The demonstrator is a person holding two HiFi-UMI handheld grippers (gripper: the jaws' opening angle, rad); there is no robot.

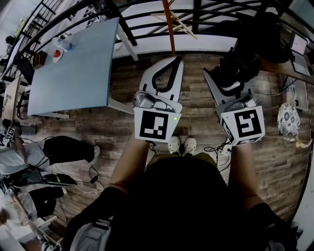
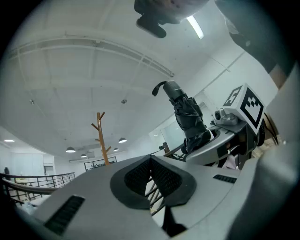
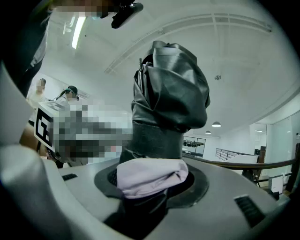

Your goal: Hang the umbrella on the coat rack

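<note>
Head view. The person's dark torso (image 1: pixel 186 206) fills the lower frame, with both forearms reaching forward over the wood floor (image 1: pixel 117 132). The left gripper (image 1: pixel 174 63) has its finger tips meeting and nothing between them. Bare floor lies ahead of those tips up to the coat rack (image 1: pixel 170 24), whose pole stands just beyond them. The edge of a blue-grey table (image 1: pixel 73 68) runs out to the left of the fingers, and a dark railing (image 1: pixel 147 14) closes the far side. The right gripper (image 1: pixel 230 81) is clamped on the black umbrella (image 1: pixel 243 61), which hides its tips.

Left gripper view. The pads are closed tip to tip and empty. The coat rack (image 2: pixel 100 138) is far beyond the fingers, to their left, a bare wooden pole with forked pegs. The umbrella (image 2: pixel 190 119) stands right of the fingers, furled, with its hooked handle on top.

Right gripper view. The right gripper (image 3: pixel 152 182) has its pads pressing a lilac fabric fold (image 3: pixel 145 172) at the umbrella's (image 3: pixel 168 103) base. The black folds rise upright above the fingers. The railing (image 3: pixel 243 161) passes to the right, beyond them.
</note>
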